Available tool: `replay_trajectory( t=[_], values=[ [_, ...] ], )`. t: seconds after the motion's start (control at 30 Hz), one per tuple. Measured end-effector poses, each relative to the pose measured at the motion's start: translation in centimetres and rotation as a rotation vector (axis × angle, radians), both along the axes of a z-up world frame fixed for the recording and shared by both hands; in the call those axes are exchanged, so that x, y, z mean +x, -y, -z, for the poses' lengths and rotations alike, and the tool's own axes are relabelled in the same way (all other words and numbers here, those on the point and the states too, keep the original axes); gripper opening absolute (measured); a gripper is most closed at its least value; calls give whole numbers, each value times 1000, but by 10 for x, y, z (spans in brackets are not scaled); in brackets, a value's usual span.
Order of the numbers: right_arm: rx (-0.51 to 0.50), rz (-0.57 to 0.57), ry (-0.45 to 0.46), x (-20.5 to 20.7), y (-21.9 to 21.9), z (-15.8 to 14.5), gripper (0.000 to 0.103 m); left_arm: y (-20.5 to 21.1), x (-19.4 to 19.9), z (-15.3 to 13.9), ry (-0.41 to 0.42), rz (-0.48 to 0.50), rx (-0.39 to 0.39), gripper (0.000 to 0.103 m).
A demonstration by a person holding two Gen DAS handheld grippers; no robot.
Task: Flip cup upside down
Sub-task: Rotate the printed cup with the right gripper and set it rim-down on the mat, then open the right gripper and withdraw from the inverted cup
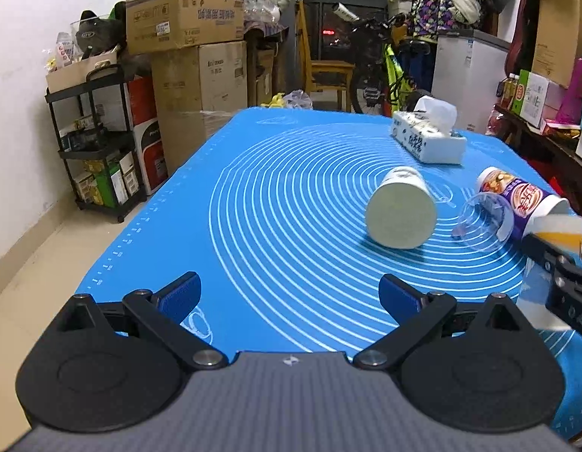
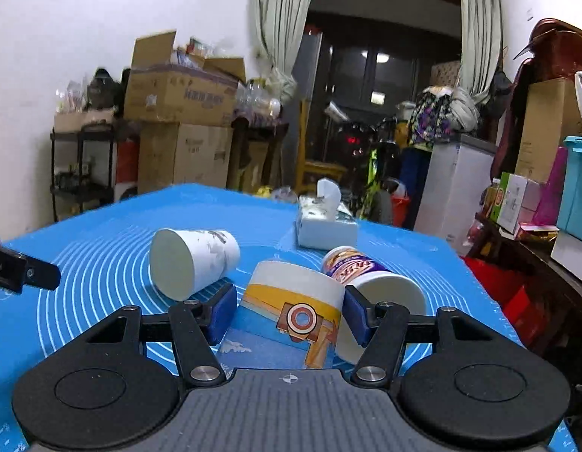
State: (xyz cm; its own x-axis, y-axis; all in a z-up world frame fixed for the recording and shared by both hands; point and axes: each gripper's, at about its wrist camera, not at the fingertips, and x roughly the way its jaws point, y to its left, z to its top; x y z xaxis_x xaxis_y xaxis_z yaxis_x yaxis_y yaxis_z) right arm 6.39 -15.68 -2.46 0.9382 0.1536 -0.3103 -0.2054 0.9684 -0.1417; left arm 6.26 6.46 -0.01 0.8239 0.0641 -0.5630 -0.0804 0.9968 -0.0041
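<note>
My right gripper [image 2: 289, 312] is shut on a paper cup with a yellow band and cartoon print [image 2: 291, 309], held base-up above the blue mat [image 2: 102, 263]. This cup also shows at the right edge of the left wrist view [image 1: 554, 233], with the right gripper [image 1: 566, 282] on it. A white paper cup [image 1: 402, 209] lies on its side mid-mat, also in the right wrist view [image 2: 193, 263]. A purple printed cup [image 1: 524, 199] lies on its side beside a clear plastic cup [image 1: 485, 222]. My left gripper [image 1: 289, 297] is open and empty over the near mat.
A tissue box [image 1: 428, 135] sits at the far right of the mat, also in the right wrist view [image 2: 325, 222]. Cardboard boxes [image 1: 185, 19] and a black shelf cart [image 1: 99, 143] stand to the left beyond the table. A cluttered sideboard [image 2: 535, 233] runs along the right.
</note>
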Motion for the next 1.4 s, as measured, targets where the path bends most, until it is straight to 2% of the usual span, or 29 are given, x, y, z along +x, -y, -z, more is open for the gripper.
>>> replay_trajectory(
  t=[0.23, 0.47, 0.63, 0.77, 1.03, 1.4],
  values=[
    [-23, -25, 5, -21, 4, 0, 63, 11, -3, 1, -9, 19, 16, 100],
    [1, -41, -63, -36, 9, 7, 62, 21, -12, -1, -53, 33, 35, 100],
    [63, -52, -89, -42, 20, 1, 74, 26, -25, -9, -60, 34, 21, 100],
    [86, -48, -108, -51, 30, -6, 77, 37, -43, -18, -37, 49, 4, 100],
    [95, -28, -175, -88, 62, -10, 78, 75, -76, -21, -21, 98, -4, 100],
    [102, -13, -252, -122, 88, -15, 78, 106, -99, -8, -70, 180, 2, 100]
  ],
)
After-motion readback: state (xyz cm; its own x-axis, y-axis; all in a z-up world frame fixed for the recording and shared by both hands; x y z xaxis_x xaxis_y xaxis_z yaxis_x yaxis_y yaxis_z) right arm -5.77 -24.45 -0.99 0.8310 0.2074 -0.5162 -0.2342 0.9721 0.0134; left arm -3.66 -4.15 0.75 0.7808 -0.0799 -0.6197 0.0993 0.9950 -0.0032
